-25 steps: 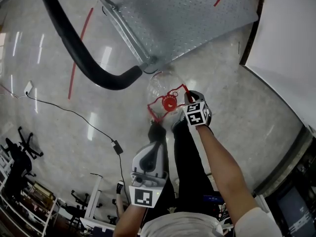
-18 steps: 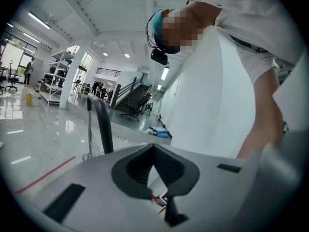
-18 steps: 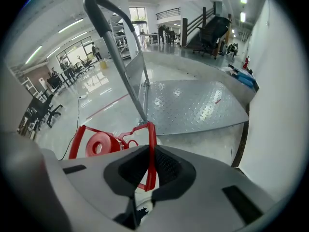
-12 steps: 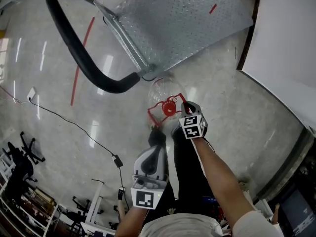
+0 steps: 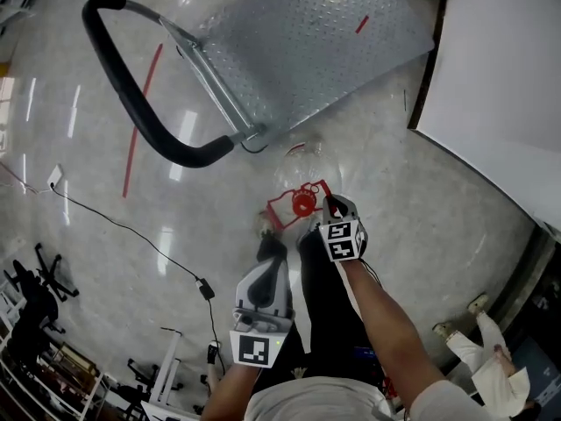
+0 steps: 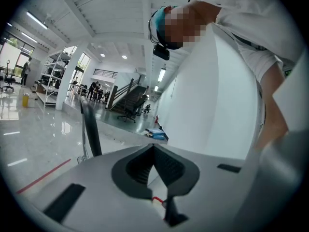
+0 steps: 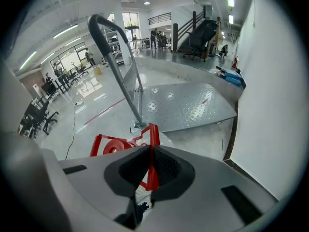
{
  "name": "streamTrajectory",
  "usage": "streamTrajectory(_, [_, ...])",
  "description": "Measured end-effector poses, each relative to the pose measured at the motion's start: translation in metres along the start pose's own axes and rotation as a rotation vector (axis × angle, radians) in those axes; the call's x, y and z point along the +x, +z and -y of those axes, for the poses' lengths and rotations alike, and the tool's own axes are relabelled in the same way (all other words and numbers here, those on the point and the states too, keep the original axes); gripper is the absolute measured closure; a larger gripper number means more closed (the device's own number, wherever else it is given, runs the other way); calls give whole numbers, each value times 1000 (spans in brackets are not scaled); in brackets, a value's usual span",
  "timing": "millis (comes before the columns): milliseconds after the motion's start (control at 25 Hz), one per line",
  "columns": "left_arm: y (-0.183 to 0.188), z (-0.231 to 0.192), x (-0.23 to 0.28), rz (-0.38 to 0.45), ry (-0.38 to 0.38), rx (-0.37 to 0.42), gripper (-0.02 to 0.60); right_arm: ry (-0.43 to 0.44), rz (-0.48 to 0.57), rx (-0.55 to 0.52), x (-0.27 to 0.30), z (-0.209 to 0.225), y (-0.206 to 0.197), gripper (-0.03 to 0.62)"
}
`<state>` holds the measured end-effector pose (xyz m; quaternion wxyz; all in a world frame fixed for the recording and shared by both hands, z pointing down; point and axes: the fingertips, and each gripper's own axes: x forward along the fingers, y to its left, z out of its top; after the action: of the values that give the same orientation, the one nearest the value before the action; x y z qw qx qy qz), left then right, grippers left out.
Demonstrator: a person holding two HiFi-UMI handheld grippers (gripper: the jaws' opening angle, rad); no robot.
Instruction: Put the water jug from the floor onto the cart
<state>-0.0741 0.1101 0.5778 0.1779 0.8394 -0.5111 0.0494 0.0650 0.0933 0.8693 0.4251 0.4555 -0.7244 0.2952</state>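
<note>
Just short of the cart (image 5: 307,51), the water jug (image 5: 303,203) sits over the floor (image 5: 421,200), gripped by its red handle (image 7: 152,153).
The right gripper (image 5: 329,207) has its fingers closing on that handle, pinched between them; the left gripper (image 5: 272,246) hangs beside the jug, fingers closed on nothing.

The right gripper (image 7: 150,153) had its jaws closing on the upright strip of the red jug handle (image 7: 153,135), with the pads pressing it from both sides. The red cap (image 7: 114,147) sat just short of the cart (image 7: 186,105), below its black push bar (image 7: 103,30). A white panel (image 7: 277,105) stood beside the cart's right edge.
</note>
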Motion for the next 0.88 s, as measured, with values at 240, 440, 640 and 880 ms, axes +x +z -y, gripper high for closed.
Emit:
streamTrajectory(240, [32, 28, 8, 19, -13, 19, 578, -25, 17, 18, -50, 34, 2, 569])
streamTrajectory(440, [66, 63, 34, 66, -33, 73, 578, -58, 64, 28, -90, 87, 28, 571])
streamTrajectory(640, [107, 92, 46, 106, -34, 83, 578, -67, 48, 20, -134, 119, 37, 571])
streamTrajectory(880, [145, 100, 80, 163, -70, 81, 578, -82, 30, -12, -155, 146, 68, 571])
